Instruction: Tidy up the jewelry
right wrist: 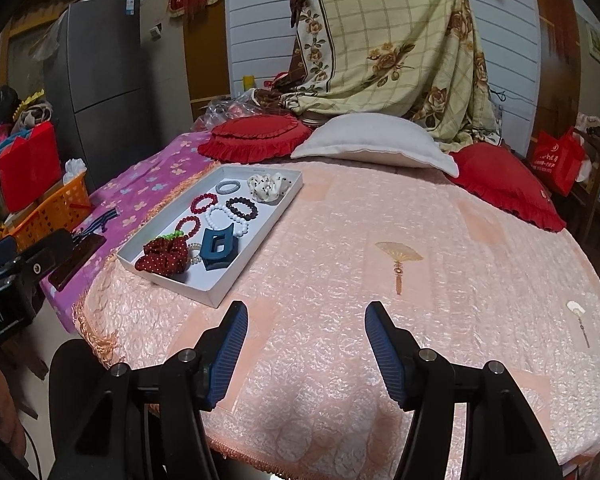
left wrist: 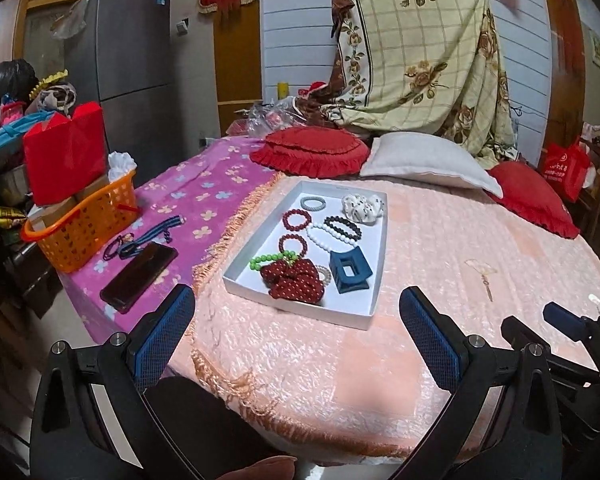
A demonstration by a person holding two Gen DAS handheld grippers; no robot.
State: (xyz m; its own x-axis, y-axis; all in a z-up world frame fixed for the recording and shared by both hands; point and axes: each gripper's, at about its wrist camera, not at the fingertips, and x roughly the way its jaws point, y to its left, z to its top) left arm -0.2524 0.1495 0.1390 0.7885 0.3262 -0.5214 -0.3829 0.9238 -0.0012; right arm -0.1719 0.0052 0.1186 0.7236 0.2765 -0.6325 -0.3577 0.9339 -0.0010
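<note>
Where the pink bedspread (left wrist: 440, 240) carries it, white tray (left wrist: 256, 288) holds bracelets, scrunchies and blue hair claw (left wrist: 349, 276). Left gripper (left wrist: 296, 320), released and empty, sits at tray's 6 o'clock; right gripper (right wrist: 306, 334), released and empty, at 4 o'clock.

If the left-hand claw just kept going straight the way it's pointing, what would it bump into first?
Probably the near edge of the white tray, with the dark red scrunchie just behind it. The left gripper is open and empty; depth is hard to judge.
</note>
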